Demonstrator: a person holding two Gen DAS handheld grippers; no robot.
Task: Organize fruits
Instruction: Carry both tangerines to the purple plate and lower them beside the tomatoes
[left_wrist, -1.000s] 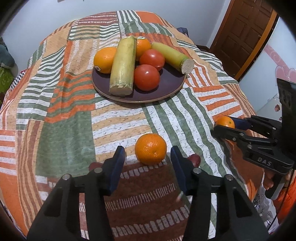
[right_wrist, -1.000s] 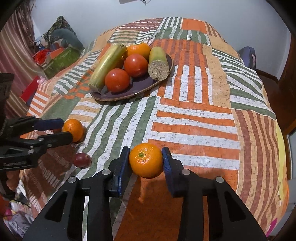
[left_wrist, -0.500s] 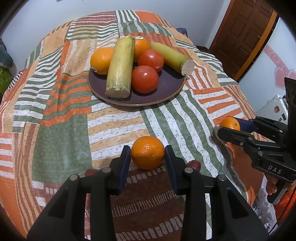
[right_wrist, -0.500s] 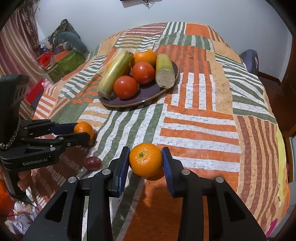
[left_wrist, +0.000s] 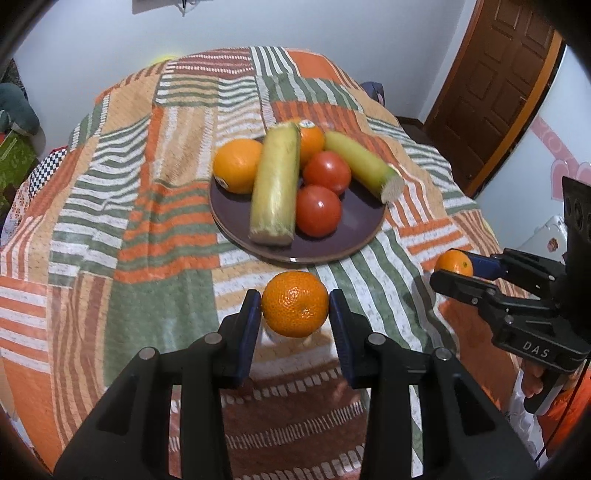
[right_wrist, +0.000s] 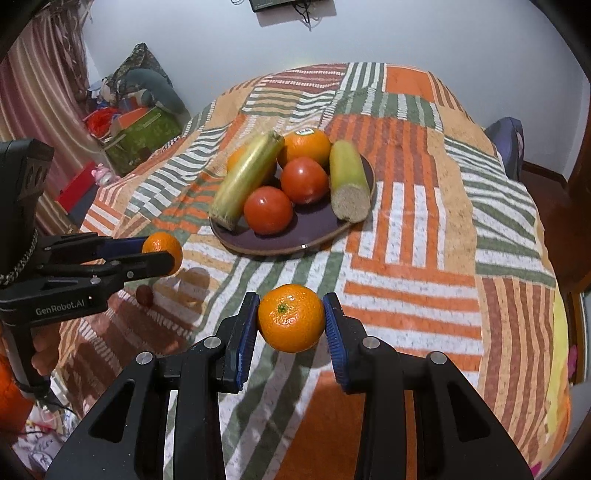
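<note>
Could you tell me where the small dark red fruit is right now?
In the right wrist view, the small dark red fruit lies on the striped bedspread at left, just below the left gripper.

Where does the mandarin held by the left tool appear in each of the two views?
Left wrist view: the mandarin sits low in the centre, clamped in the left tool.
Right wrist view: the same mandarin is at the left edge, in the tool coming in from the left.
Shared landmark: the dark plate of fruit, behind it in both.
</note>
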